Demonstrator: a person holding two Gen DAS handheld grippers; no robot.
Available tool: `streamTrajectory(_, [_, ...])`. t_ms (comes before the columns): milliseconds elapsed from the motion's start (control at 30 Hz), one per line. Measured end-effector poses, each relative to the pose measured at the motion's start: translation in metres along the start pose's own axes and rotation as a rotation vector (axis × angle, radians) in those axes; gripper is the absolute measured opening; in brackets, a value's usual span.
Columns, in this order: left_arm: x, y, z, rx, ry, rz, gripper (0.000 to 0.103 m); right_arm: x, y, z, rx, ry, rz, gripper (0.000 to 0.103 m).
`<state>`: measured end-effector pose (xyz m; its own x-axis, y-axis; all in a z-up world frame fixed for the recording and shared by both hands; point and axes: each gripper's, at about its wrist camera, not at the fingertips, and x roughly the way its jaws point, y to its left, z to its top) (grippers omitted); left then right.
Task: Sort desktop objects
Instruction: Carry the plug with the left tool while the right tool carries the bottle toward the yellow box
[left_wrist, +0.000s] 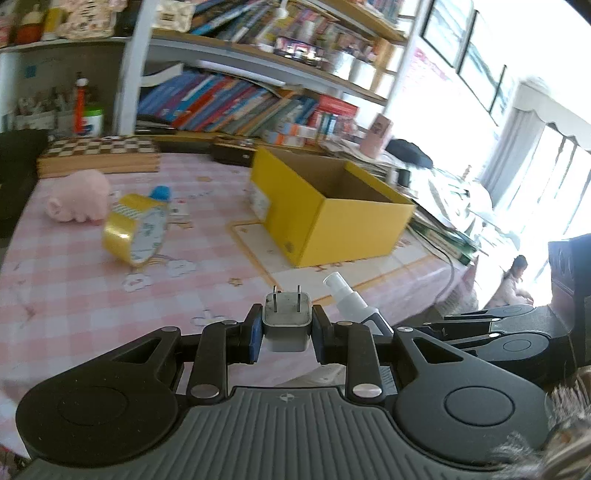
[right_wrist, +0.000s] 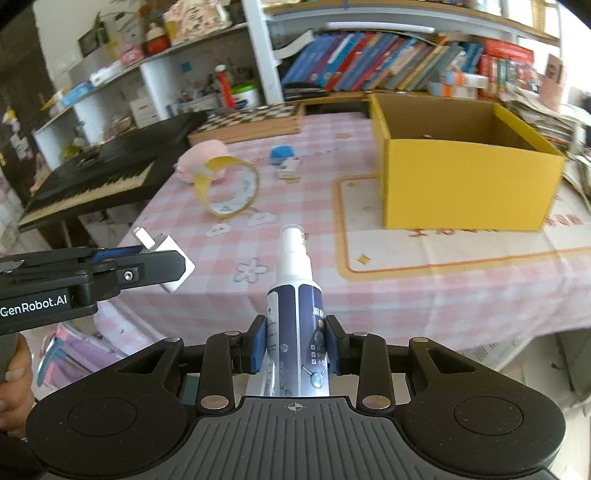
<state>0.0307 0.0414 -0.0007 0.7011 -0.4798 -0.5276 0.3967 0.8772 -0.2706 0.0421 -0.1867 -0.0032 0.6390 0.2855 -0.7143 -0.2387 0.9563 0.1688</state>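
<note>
The left gripper (left_wrist: 284, 332) pinches a plug (left_wrist: 285, 320) and the right gripper (right_wrist: 295, 347) pinches a spray bottle (right_wrist: 297, 317) standing upright, both held up near the table edge, with the open yellow box (right_wrist: 461, 184) ahead and nearer the right one.

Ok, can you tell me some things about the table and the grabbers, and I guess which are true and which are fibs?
1. The left gripper holds a white plug adapter. True.
2. The right gripper is empty. False: it is shut on a spray bottle.
3. The yellow box is open on top. True.
4. The tape roll is inside the box. False: it sits on the pink tablecloth, by the pink pig toy.
5. The pig toy is blue. False: it is pink.
</note>
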Motion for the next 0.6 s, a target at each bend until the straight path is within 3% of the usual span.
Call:
streamTrajectory(300, [0.021,-0.029,0.002,0.075,0.036,-0.11,0.024,-0.016,-0.024,-0.016,0.082,-0.006,-0.079,0.032])
streamTrajectory(600, [0.04,-0.046,0.009,0.115,0.063,-0.159,0.024,-0.021,-0.045,-0.017,0.121,-0.008,-0.112,0.032])
